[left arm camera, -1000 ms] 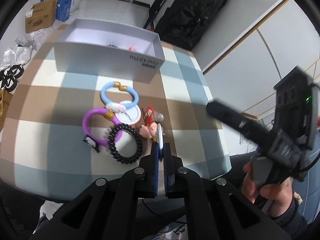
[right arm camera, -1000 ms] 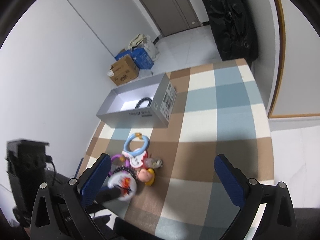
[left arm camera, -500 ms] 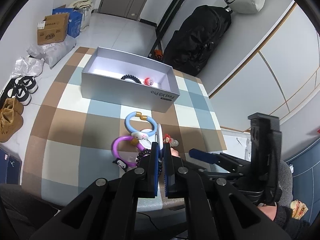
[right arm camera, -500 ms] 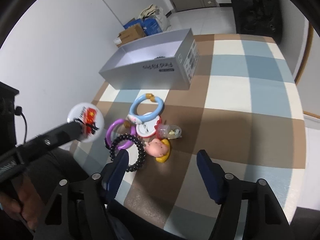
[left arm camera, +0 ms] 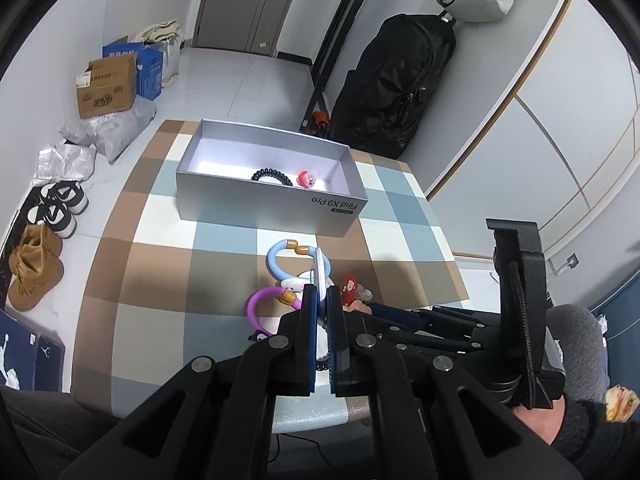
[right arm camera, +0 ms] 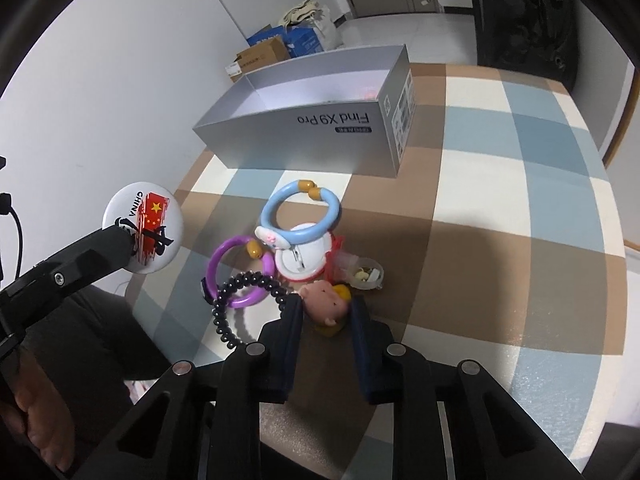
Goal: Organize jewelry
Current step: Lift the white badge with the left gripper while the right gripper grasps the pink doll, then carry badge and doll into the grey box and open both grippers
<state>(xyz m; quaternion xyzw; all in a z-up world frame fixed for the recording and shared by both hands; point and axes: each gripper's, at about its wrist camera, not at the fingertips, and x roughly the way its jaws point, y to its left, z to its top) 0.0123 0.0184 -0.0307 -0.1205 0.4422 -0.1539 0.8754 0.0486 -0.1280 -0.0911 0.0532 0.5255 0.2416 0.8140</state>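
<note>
Purple bracelet (left arm camera: 260, 307) half behind left tongs (left arm camera: 322, 305) (edge-on badge (left arm camera: 319, 270))

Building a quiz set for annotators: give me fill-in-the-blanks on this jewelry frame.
1. The left hand-held gripper is shut on a round ____ printed "CHINA".
2. The right hand-held gripper straddles the ____-shaped charm on the table.
3. The silver box already holds a red charm and a black ____ hair tie.

Missing words: badge; pig; coiled

A white round badge (right arm camera: 143, 227) with a red flag is held edge-on off the table. Blue (right arm camera: 301, 211) and purple (right arm camera: 236, 272) bracelets, a black coil tie (right arm camera: 240, 304) and a pig-face charm (right arm camera: 326, 304) cluster before the open silver box (left arm camera: 272, 208).
</note>
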